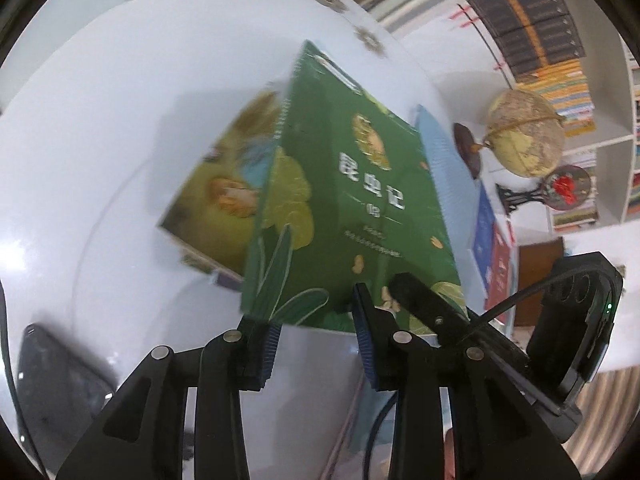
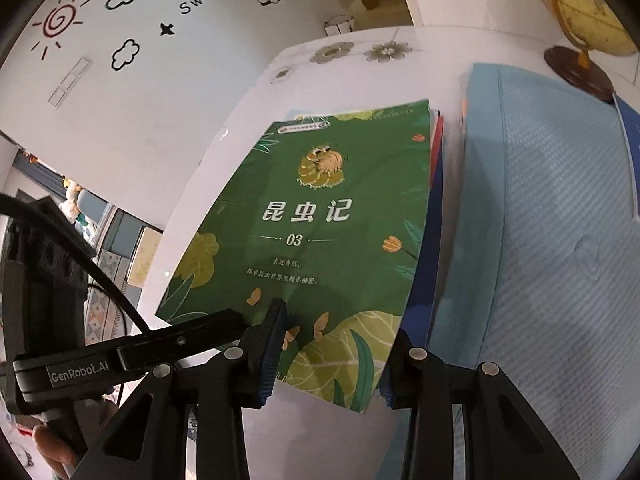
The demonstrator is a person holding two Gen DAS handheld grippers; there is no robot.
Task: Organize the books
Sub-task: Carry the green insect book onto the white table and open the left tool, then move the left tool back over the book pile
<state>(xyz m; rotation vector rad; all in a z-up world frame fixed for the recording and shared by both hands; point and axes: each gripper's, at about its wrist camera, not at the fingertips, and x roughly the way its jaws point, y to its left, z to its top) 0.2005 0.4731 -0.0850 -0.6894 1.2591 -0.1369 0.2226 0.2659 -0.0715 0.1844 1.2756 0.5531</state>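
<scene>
The thin, probably floppy green paperback (image 2: 320, 232) is clamped at its near edge by both grippers: left (image 1: 316, 336), right (image 2: 332, 356).

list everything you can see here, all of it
green book: 1, green, top of stack
other books: several, red and blue edges, under green book
picture book: 1, yellowish, left of green book, blurred
blue sheet: 1, light blue, right of stack
globe: 1, tan, brown base, table's far side
ornament: 1, red on black stand, beside globe
shelf: 1, white, full of books, background
table: 1, white
dark object: 1, black, table's near left
left gripper: 1, black, fingers at green book's near edge, grip unclear
right gripper: 1, black, fingers clamp the stack
</scene>
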